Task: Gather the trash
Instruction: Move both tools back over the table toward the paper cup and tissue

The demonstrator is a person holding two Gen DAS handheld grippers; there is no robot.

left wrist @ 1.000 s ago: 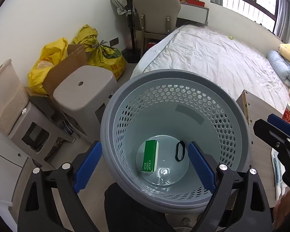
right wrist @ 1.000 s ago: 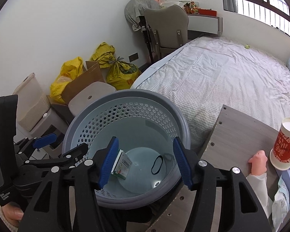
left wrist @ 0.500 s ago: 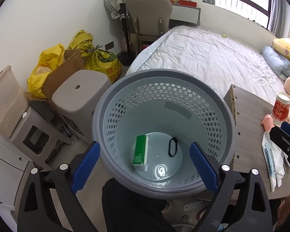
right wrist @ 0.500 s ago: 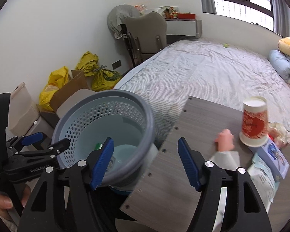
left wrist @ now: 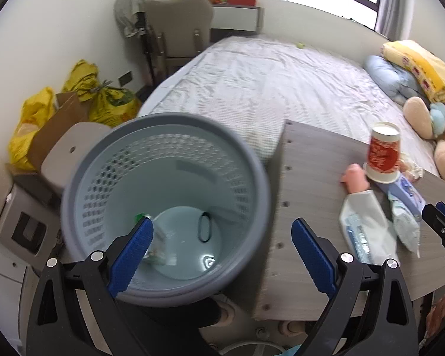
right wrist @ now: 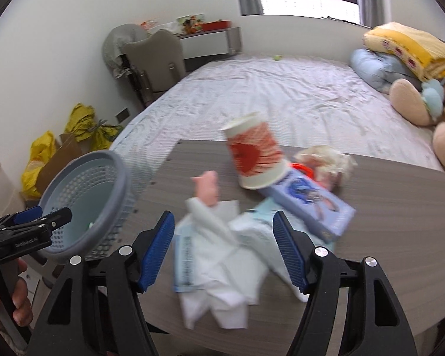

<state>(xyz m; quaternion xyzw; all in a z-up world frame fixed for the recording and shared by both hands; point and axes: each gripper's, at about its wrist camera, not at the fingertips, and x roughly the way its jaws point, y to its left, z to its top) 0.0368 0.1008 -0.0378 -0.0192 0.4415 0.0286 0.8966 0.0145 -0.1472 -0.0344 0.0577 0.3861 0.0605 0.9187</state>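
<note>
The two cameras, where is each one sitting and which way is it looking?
Left wrist view: sits on the left gripper, looking down along its open blue fingers into the grey basket beside the table; the right gripper's tip shows at the right edge.
Right wrist view: sits on the right gripper, looking down at white wrappers on the table; a hand holding the left gripper shows lower left.
Both share the basket, table, red paper cup and bed.
</note>
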